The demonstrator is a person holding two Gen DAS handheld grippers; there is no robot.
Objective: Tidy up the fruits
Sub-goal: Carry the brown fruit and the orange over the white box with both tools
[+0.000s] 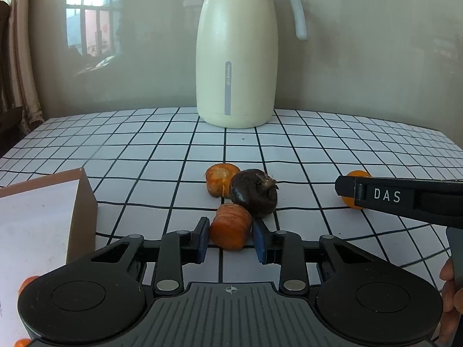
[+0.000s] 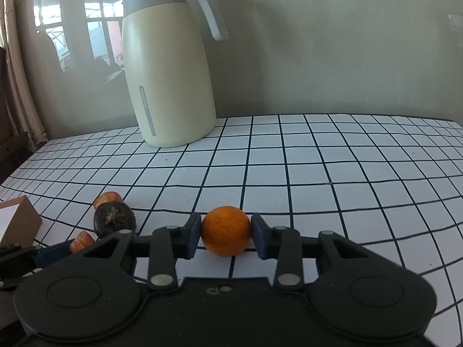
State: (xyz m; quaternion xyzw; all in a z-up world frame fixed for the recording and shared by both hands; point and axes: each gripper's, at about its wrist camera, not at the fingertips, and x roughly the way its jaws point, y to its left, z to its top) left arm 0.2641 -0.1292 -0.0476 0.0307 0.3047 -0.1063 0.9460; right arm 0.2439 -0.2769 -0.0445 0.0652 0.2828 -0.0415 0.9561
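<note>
A short orange carrot piece (image 1: 230, 230) lies on the checked tablecloth between the blue pads of my left gripper (image 1: 230, 225), which is shut on it. Just beyond it sit a dark round fruit (image 1: 254, 192) and a second carrot piece (image 1: 221, 179), touching each other. My right gripper (image 2: 225, 232) is shut on a round orange (image 2: 225, 234), one pad against each side, and the orange rests on the cloth. In the left wrist view that orange (image 1: 351, 202) is mostly hidden behind a black finger (image 1: 387, 195) of the right gripper.
A cream jug (image 1: 235, 57) with a grey lid and handle stands at the back by the wall. A brown cardboard box (image 1: 84, 202) with a white inside is at the near left, with orange bits (image 1: 27, 282) by it. A person's hand (image 1: 451, 289) shows at the right edge.
</note>
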